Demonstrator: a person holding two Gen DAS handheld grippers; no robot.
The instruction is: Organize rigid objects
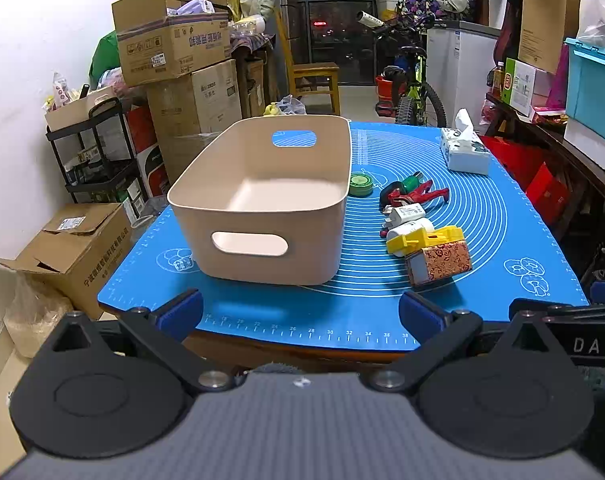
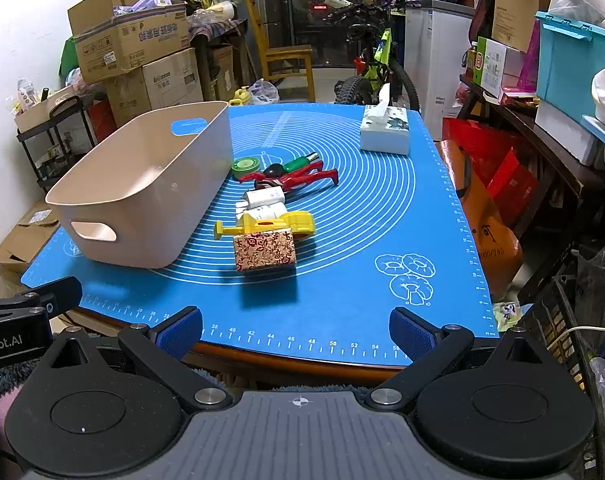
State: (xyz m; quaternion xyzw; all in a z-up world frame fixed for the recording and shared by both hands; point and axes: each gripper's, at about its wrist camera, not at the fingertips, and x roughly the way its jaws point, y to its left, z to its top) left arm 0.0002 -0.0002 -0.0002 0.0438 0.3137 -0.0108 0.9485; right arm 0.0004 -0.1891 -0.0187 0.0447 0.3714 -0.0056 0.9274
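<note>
An empty beige bin [image 1: 262,236] [image 2: 142,200] stands on the left of the blue mat [image 1: 502,216] [image 2: 362,220]. Right of it lies a row of small objects: a patterned red-gold box [image 1: 440,262] [image 2: 265,250], a yellow plastic toy [image 1: 426,238] [image 2: 290,222], a white charger [image 1: 406,213] [image 2: 264,197], a red clamp [image 1: 416,194] [image 2: 298,178], a green-handled tool [image 2: 300,163] and a green round tin [image 1: 360,184] [image 2: 246,165]. My left gripper [image 1: 300,314] and right gripper [image 2: 296,330] are both open and empty, at the mat's near edge.
A tissue box [image 1: 464,150] [image 2: 385,130] sits at the mat's far right. Cardboard boxes [image 1: 170,44], a black cart [image 1: 98,152], a wooden chair [image 1: 314,76] and a bicycle [image 2: 376,68] stand beyond the table. Red bags [image 2: 498,176] and shelves crowd the right side.
</note>
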